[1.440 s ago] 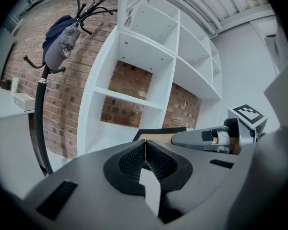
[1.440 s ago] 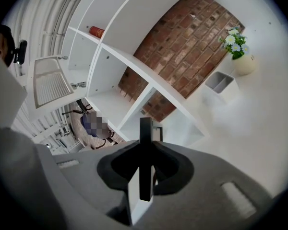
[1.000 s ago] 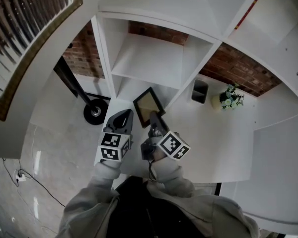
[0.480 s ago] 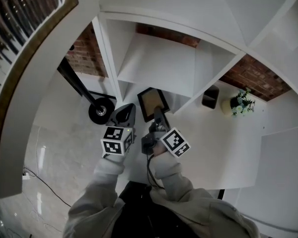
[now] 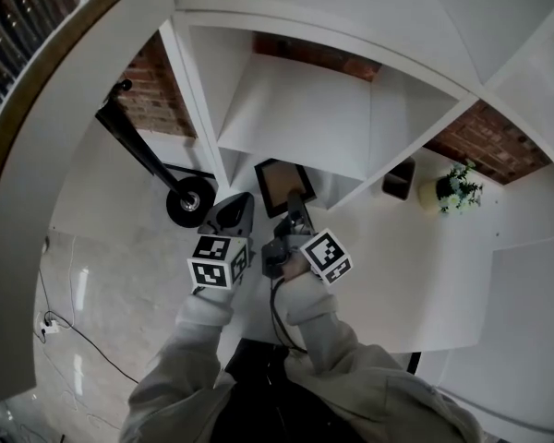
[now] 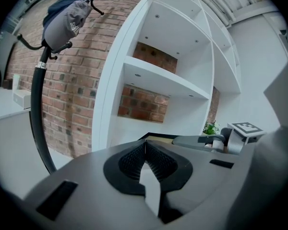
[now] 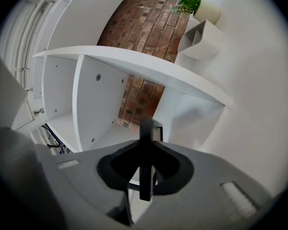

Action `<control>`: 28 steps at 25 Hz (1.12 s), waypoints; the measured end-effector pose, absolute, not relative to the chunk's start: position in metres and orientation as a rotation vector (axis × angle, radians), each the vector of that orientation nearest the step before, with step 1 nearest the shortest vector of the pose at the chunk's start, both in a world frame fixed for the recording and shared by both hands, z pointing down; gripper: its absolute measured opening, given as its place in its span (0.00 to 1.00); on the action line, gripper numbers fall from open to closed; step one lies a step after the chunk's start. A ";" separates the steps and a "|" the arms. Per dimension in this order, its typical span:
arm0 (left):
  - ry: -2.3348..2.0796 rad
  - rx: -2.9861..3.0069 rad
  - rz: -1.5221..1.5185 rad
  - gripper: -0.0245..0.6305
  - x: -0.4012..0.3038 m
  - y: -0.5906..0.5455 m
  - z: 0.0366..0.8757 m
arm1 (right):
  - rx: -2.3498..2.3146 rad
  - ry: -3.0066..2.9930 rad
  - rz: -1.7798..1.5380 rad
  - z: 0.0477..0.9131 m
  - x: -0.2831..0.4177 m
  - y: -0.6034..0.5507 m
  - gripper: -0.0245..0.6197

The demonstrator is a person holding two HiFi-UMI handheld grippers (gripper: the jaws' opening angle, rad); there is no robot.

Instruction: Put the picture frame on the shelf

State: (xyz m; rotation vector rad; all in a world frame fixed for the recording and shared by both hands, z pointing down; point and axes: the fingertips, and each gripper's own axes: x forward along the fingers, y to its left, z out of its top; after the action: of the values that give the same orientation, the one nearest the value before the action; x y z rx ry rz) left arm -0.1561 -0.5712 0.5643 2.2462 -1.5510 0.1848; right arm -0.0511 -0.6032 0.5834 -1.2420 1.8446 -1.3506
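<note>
Item: picture frame. Rectangular, with a thin dark rim around a plain tan panel. In the head view it is showing just above the centre of the picture, tilted, its upper end overlapping the front edge of the white shelf unit at the mouth of a lower compartment. Whether it is resting on the shelf board cannot be told. In the right gripper view it is appearing edge-on as a dark upright bar in the lower middle of the picture.

Holder: right gripper. It is reaching up from below the frame and pinching the frame's lower edge. In its own view the jaws are closing on either side of the dark bar, with the frame standing out beyond them toward the compartment.

Companion: left gripper. It is sitting just left of the right gripper and the frame, apart from the frame. In its own view the ribbed pads are pressing together with nothing between them.

Surroundings: a small potted plant and a dark container are standing on a white surface at the right of the head view. A black wheel on a slanted bar is showing left of centre, before a brick wall. A coat stand with a grey cap is filling the upper left of the left gripper view.
</note>
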 end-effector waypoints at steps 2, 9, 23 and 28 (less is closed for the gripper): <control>-1.551 2.247 0.190 0.04 -0.157 -0.570 0.565 | -1.248 1.833 -1.364 0.587 -0.052 -0.604 0.13; -1.551 2.239 0.215 0.05 -0.162 -0.567 0.570 | -1.279 1.803 -1.380 0.596 -0.055 -0.605 0.13; -1.529 2.210 0.237 0.05 -0.166 -0.562 0.582 | -1.361 1.720 -1.557 0.631 -0.057 -0.605 0.14; -1.532 2.209 0.237 0.04 -0.166 -0.562 0.581 | -1.417 1.676 -1.642 0.644 -0.056 -0.600 0.16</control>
State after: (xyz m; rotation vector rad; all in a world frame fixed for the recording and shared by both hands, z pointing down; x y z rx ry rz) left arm -0.1660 -0.5616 0.5811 2.2092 -1.5317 0.2373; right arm -0.0563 -0.6000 0.6445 -1.4168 1.6765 -1.6424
